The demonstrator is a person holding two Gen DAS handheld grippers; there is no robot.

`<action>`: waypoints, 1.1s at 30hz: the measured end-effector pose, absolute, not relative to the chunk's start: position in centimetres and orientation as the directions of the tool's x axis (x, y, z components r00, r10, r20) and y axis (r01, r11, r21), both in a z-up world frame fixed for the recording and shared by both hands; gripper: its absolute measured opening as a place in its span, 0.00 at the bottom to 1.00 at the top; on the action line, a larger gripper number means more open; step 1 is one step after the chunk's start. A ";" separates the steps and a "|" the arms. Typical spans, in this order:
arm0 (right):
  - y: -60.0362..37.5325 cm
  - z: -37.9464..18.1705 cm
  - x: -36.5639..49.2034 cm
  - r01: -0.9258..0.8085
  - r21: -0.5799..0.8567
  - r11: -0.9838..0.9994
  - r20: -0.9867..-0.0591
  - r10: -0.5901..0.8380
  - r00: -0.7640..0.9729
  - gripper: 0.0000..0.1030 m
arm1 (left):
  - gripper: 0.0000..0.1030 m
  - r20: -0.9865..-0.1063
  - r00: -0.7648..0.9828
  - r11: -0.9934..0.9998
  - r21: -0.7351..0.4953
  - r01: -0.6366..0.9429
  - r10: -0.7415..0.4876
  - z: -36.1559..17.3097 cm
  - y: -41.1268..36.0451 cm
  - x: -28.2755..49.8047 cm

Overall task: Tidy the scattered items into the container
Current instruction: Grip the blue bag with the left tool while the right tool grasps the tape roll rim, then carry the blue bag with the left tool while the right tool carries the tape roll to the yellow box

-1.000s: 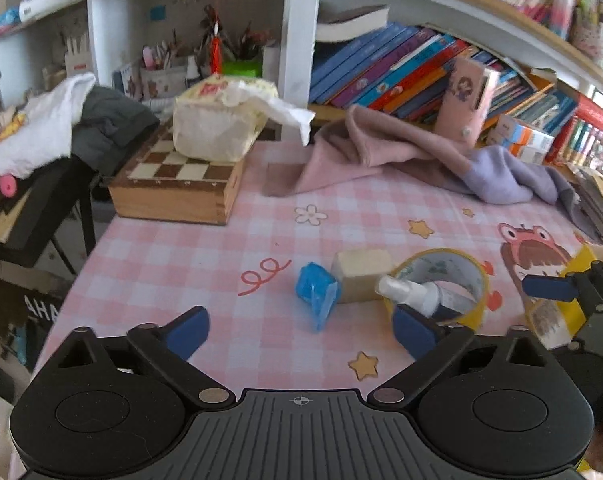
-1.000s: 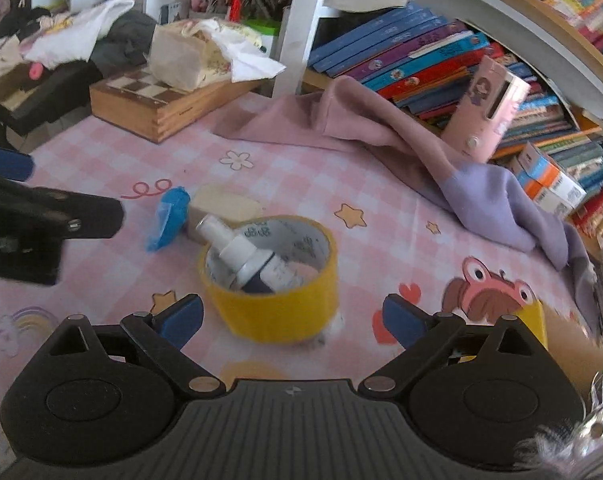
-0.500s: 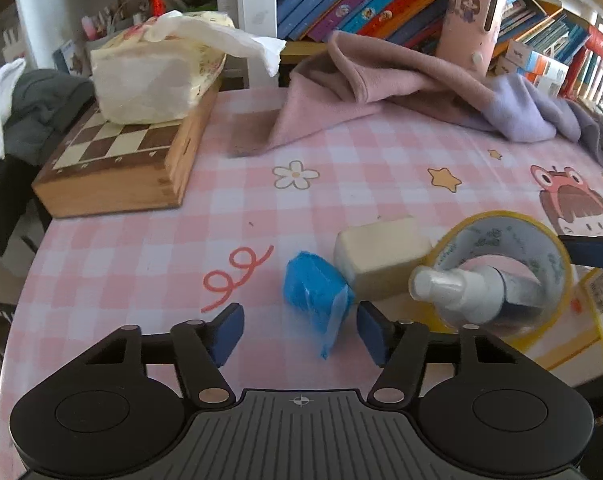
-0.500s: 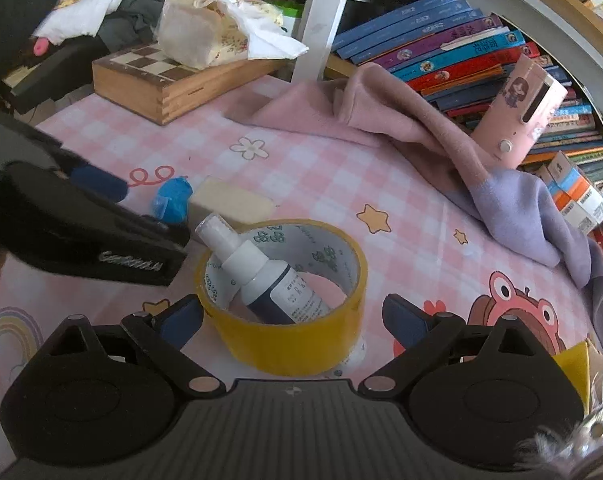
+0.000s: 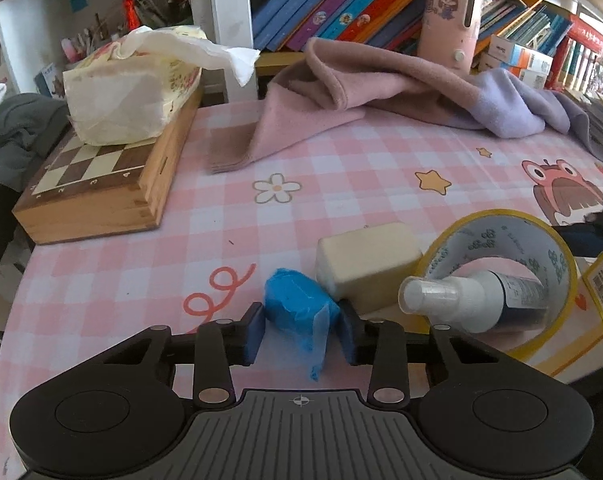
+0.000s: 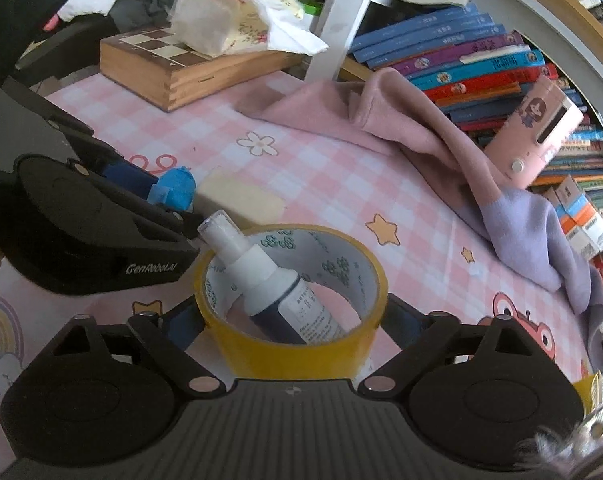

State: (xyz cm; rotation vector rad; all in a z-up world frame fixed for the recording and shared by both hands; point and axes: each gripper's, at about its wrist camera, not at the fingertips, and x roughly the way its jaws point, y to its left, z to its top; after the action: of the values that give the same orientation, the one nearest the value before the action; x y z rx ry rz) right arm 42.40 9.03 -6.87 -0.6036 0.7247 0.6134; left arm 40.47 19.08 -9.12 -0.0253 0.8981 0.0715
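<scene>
Your left tongs (image 5: 300,330) clench a crinkled blue wrapper (image 5: 297,312). Your right tongs (image 6: 291,322) are closing, straddling the yellow tape roll (image 6: 301,346), pads beside its sides.

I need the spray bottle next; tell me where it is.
The spray bottle lies tilted inside the yellow tape roll, low in the right wrist view, its white cap poking over the rim toward the cream block.
</scene>
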 end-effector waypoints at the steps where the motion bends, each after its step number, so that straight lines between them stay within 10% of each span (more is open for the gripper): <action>1: 9.0 -6.8 42.4 -0.686 -0.285 0.669 -0.745 0.296 0.598 0.86 | 0.34 -0.784 0.618 0.997 0.004 -0.081 0.053 -9.1 19.1 40.2; 33: 4.1 0.9 31.1 -0.674 -0.134 0.727 -0.633 0.460 0.622 0.86 | 0.32 -0.701 0.713 0.984 -0.117 -0.136 0.015 -1.7 19.0 23.3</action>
State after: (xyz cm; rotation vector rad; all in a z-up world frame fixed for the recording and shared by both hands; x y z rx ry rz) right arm 31.08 4.11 0.94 -0.3802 0.6093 0.6692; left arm 23.29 18.96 -1.73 -0.1651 0.7737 0.0844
